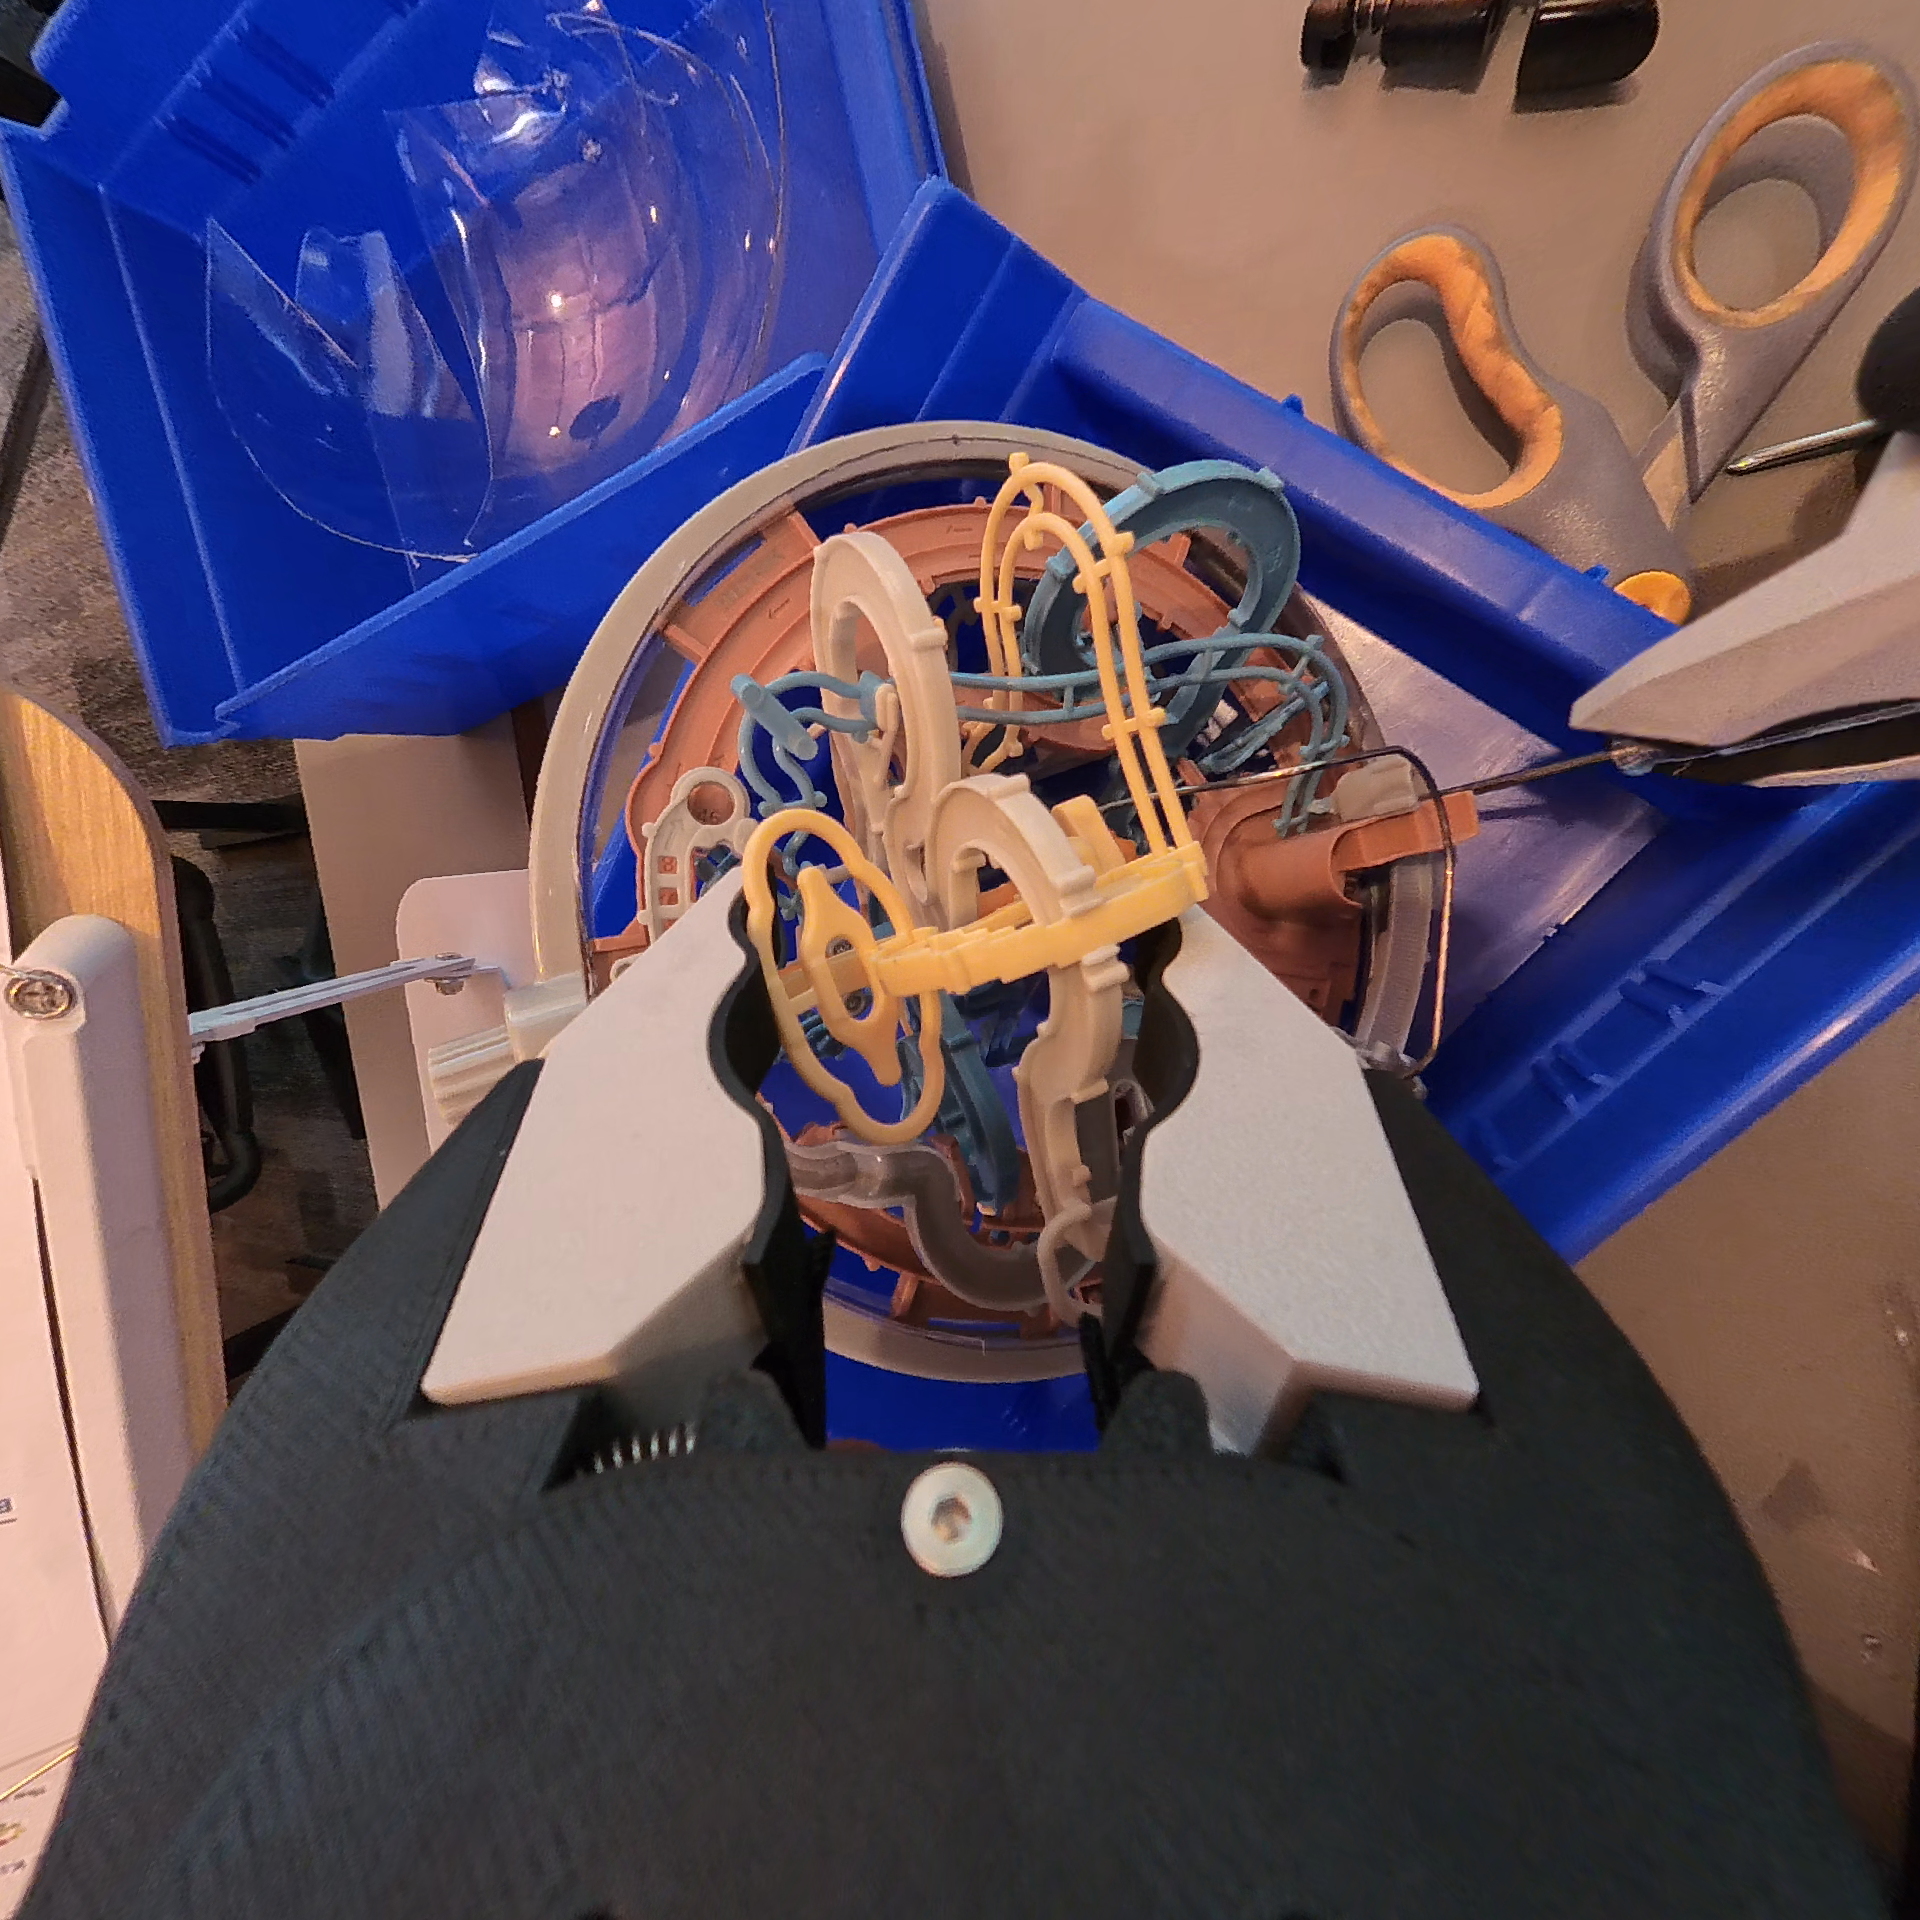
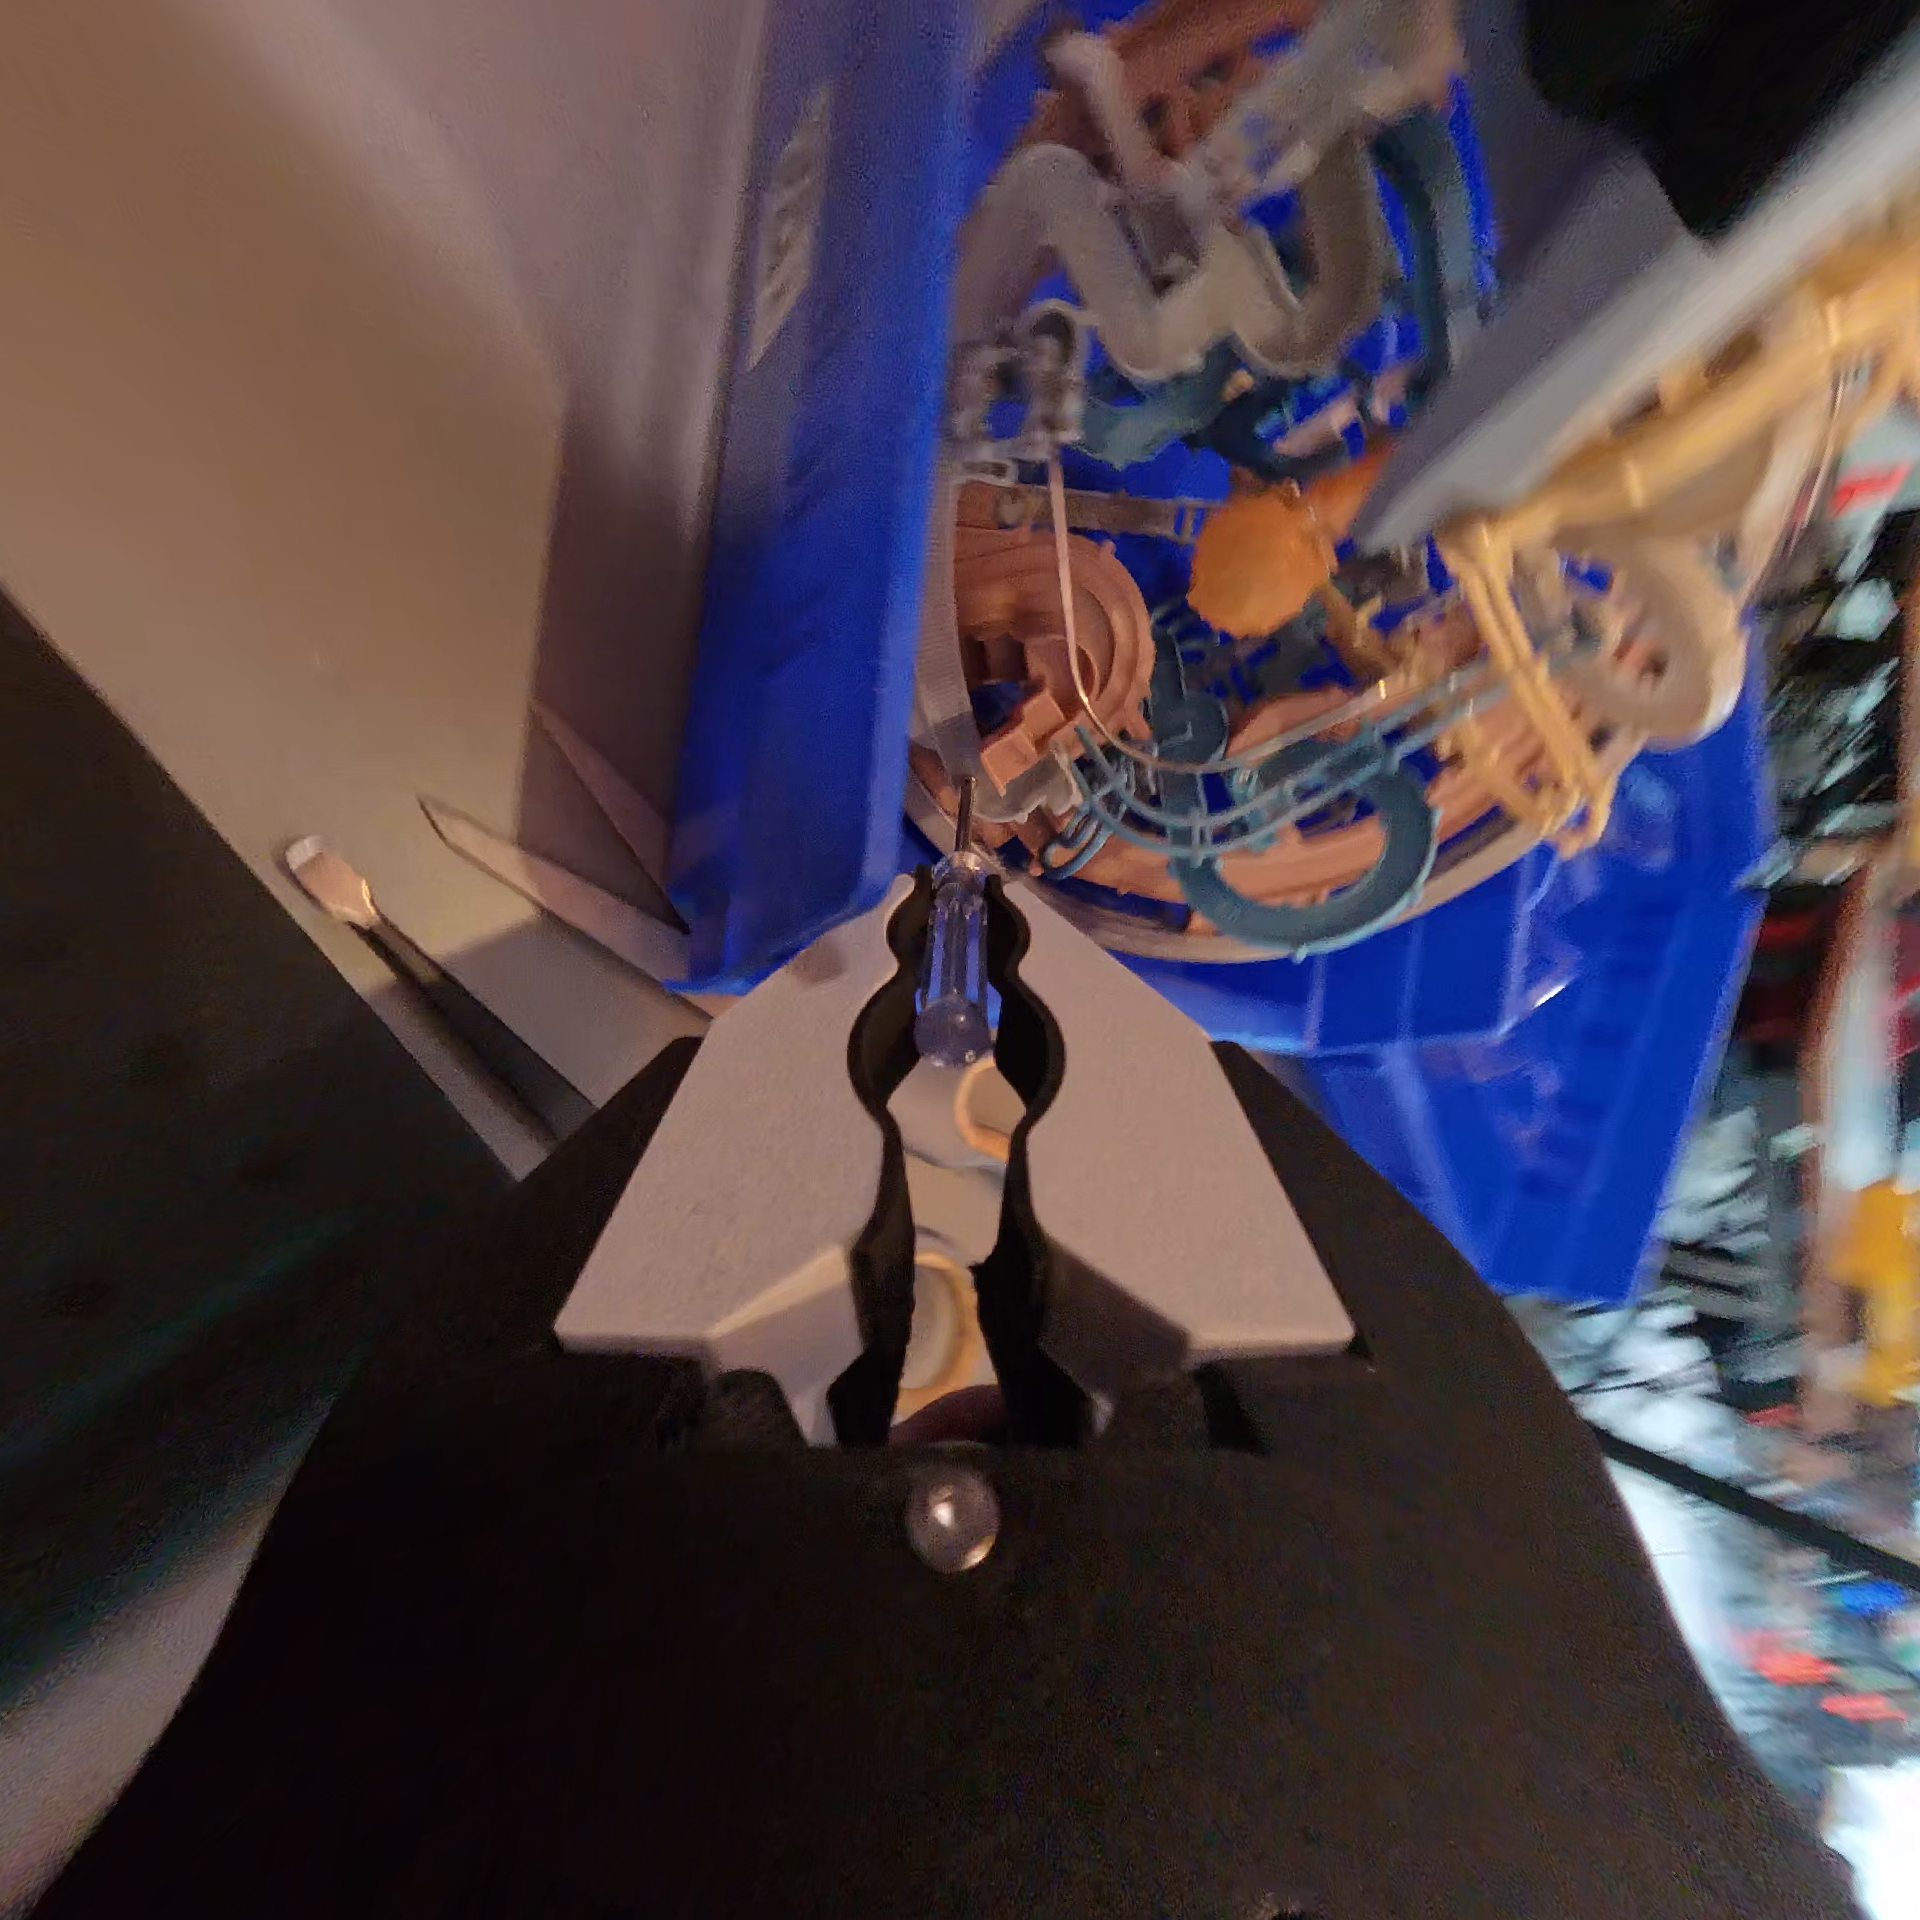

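Note:
My left gripper (image 1: 961,920) is shut on a half-open ball maze (image 1: 935,790) of yellow, cream, blue and brown plastic tracks in a grey ring. Its fingers (image 1: 623,1122) clamp the cream and yellow loops in the middle. The maze rests against a blue bin (image 1: 1621,935). My right gripper (image 2: 961,894) is shut on a small screwdriver with a clear blue handle (image 2: 948,987). The thin shaft's tip touches the maze rim (image 2: 1013,753) by a brown piece. The right gripper also shows at the right edge of the left wrist view (image 1: 1745,717), with the shaft reaching the maze's right side.
A second blue bin (image 1: 145,436) at upper left holds clear plastic half-domes (image 1: 499,291). Grey scissors with orange-lined handles (image 1: 1558,343) lie at upper right; their blades (image 2: 582,862) lie beside the bin. A white bracket (image 1: 73,1143) stands at left.

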`<state>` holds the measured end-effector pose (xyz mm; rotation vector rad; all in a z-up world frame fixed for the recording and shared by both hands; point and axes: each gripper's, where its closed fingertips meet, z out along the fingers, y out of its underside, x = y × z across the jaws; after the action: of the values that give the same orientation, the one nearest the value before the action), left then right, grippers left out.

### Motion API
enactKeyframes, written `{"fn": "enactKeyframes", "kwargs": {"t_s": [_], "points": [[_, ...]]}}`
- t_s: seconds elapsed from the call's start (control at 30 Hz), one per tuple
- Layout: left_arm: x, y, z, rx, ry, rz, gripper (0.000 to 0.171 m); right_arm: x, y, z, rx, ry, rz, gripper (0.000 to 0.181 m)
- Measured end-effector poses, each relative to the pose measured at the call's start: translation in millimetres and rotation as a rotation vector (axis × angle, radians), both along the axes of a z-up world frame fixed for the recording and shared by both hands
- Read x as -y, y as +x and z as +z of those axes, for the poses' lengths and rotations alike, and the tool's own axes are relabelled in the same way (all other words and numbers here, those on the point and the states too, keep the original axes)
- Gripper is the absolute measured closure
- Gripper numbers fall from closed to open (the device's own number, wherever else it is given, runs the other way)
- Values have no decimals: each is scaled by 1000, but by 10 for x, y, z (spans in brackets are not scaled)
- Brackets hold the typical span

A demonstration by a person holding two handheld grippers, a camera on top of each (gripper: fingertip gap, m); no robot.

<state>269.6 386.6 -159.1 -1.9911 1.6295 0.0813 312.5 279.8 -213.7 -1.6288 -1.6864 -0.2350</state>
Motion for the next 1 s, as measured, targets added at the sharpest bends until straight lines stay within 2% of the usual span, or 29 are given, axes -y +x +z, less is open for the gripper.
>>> {"fn": "enactKeyframes", "kwargs": {"t_s": [0.07,0.23,0.3,0.33,0.43,0.5,0.57,0.63,0.8,0.87,1.0], "points": [[-2,0,0,1,1,-1,104,-11,-5,0,165,93,141,175],[-33,-14,5,-6,17,19,104,-70,28,14,651,450,513,176],[-37,-17,5,-6,18,21,104,-65,11,29,765,511,600,177],[-35,-16,4,-5,16,23,104,-65,14,54,771,481,606,177],[-40,-9,7,3,14,23,105,-5,-19,273,687,434,565,176],[-44,-6,3,14,7,16,104,34,19,311,528,307,387,175],[-44,-1,6,21,5,12,104,103,50,262,285,97,183,175],[-38,11,7,21,8,8,104,124,63,239,45,-45,12,175],[-21,36,7,11,15,4,104,45,154,235,-335,-220,-235,175],[-21,39,8,11,16,4,104,35,177,164,-405,-298,-298,175],[-23,40,7,11,15,4,104,0,224,119,-458,-350,-360,175]]}}
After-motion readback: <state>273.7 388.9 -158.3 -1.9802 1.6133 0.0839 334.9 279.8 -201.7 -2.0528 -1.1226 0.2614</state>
